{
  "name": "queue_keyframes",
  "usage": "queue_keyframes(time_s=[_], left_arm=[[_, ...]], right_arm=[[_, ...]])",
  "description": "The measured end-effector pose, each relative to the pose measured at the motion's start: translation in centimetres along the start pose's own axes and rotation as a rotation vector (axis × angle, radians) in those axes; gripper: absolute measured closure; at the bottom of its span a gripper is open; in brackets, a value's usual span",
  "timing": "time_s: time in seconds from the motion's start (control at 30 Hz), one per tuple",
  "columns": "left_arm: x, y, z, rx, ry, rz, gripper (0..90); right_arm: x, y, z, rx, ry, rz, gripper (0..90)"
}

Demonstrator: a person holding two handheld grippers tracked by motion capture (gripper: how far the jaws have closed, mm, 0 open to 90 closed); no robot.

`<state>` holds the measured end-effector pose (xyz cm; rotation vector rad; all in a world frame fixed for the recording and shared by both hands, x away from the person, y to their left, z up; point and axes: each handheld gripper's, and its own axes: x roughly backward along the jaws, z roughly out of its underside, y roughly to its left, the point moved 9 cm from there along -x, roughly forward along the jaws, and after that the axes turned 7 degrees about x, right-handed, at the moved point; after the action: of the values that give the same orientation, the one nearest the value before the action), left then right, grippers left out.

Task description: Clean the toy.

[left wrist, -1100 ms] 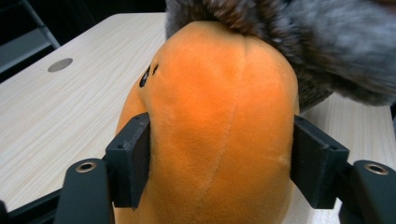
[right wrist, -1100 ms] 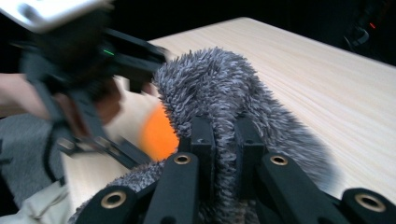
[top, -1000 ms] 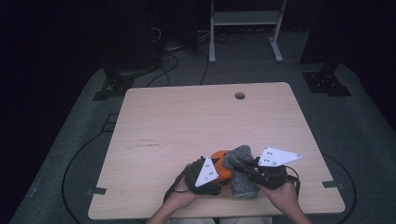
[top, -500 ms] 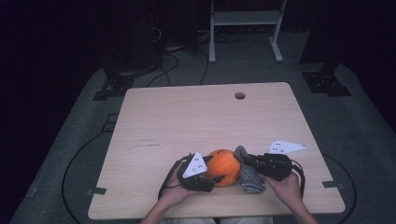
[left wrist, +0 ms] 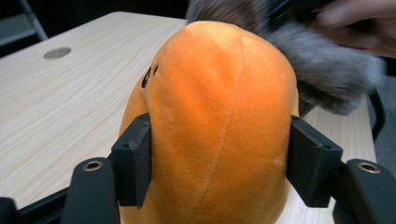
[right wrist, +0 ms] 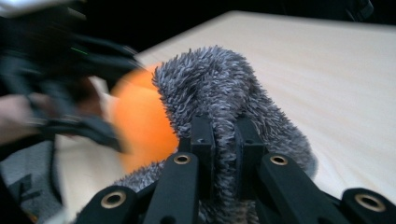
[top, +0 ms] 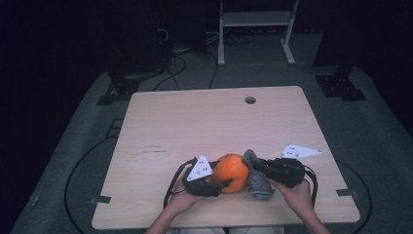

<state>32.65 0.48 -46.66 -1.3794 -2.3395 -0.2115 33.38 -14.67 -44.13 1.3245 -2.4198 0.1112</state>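
Near the front edge of the wooden table (top: 195,122) sits an orange plush ball (top: 233,172), rounded and seamed like a soft pumpkin, with a grey fuzzy cloth (top: 258,178) touching its right side; the person's two hands come in from the bottom of the high view, one to each side of the pair. The left gripper (top: 210,184) lies low at the ball's left, its grey three-cornered plate tilted up toward the camera; in the left gripper view its black jaws stand on either flank of the orange plush ball (left wrist: 219,121), the pads pressed into the soft fabric so that it bulges between them — a clamp on the ball, and the jaws have just been closing further onto it. A small dark mark shows on the ball's upper left in that view, and the grey fuzzy cloth (left wrist: 322,65) lies against its far right side. The right gripper (top: 263,168) reaches in from the right, its hand (top: 297,195) behind it; in the right gripper view its jaws stand nearly together, pinching a fold of the grey fuzzy cloth (right wrist: 224,93) that rises upright between them — the orange ball (right wrist: 140,121) shows blurred just behind the cloth, with the left gripper (right wrist: 84,126) dark and blurred beyond it. A round hole (top: 250,100) sits in the table's far part, well apart from everything.
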Motion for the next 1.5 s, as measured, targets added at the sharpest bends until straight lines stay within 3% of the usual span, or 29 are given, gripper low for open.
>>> queue_keyframes(time_s=[0.07, 0.17, 0.23, 0.3, 0.37, 0.47, 0.57, 0.67, 0.73, 0.8, 0.93, 1.03, 1.07, 1.2, 1.33, 1.43, 1.5], left_arm=[[-0.1, -0.1, 0.0, 0.006, 0.002, 0.001, 34.8], [-0.1, -0.4, -0.2, 0.036, -0.003, 0.023, 35.4], [0.1, -0.3, -0.4, 0.077, -0.018, 0.044, 35.7], [0.2, 0.1, -0.5, 0.113, -0.023, 0.05, 35.8], [0.2, 0.2, -0.5, 0.12, -0.02, 0.047, 36.0], [0.0, 0.2, -0.5, 0.132, -0.015, 0.039, 36.0], [0.0, 0.6, -0.3, 0.178, -0.02, 0.034, 35.2], [0.1, 1.2, -0.3, 0.248, -0.037, 0.042, 34.8], [0.1, 1.4, -0.4, 0.262, -0.041, 0.042, 34.7], [0.0, 1.3, -0.5, 0.254, -0.043, 0.033, 34.8], [-0.4, 0.5, -0.5, 0.207, -0.029, 0.018, 33.3], [-0.6, 0.0, -0.2, 0.119, 0.005, 0.03, 19.1], [-0.6, 0.1, -0.1, 0.098, 0.008, 0.023, 18.4], [-0.9, -0.1, -0.1, 0.093, 0.001, 0.026, 23.7], [-0.5, -0.2, -0.3, 0.094, -0.018, 0.069, 18.6], [-0.8, -0.2, 0.0, 0.088, -0.003, 0.056, 19.7], [-0.8, -0.4, 0.0, 0.06, -0.004, 0.041, 27.4]], right_arm=[[0.2, 1.4, -1.1, 0.039, -0.033, -0.024, 80.8], [-0.4, 2.7, -1.2, 0.113, -0.01, -0.024, 80.8], [-0.5, 2.4, -0.9, 0.117, -0.007, -0.011, 80.8], [-0.4, 1.4, -0.3, 0.116, 0.022, 0.032, 80.8], [-0.2, 1.2, -0.1, 0.101, 0.029, 0.037, 80.8], [-0.2, 2.6, -1.0, 0.142, 0.0, 0.02, 80.8], [-1.0, 3.8, -1.2, 0.196, 0.006, 0.016, 80.7], [-1.3, 2.9, -0.6, 0.174, 0.021, 0.02, 80.8], [-1.1, 2.1, -0.1, 0.155, 0.042, 0.045, 80.7], [-0.7, 2.1, -0.3, 0.158, 0.036, 0.053, 80.8], [-0.6, 3.4, -1.5, 0.196, 0.006, 0.034, 80.8], [-1.1, 3.1, -0.7, 0.192, 0.027, 0.022, 80.8], [-1.0, 3.1, -0.5, 0.183, 0.03, 0.017, 80.8], [-0.7, 2.5, -0.1, 0.187, 0.049, 0.039, 80.8], [-0.2, 1.2, 0.4, 0.152, 0.077, 0.078, 80.8], [0.0, 1.0, 0.4, 0.14, 0.072, 0.073, 80.8], [0.2, 1.2, 0.0, 0.151, 0.06, 0.081, 80.8]])
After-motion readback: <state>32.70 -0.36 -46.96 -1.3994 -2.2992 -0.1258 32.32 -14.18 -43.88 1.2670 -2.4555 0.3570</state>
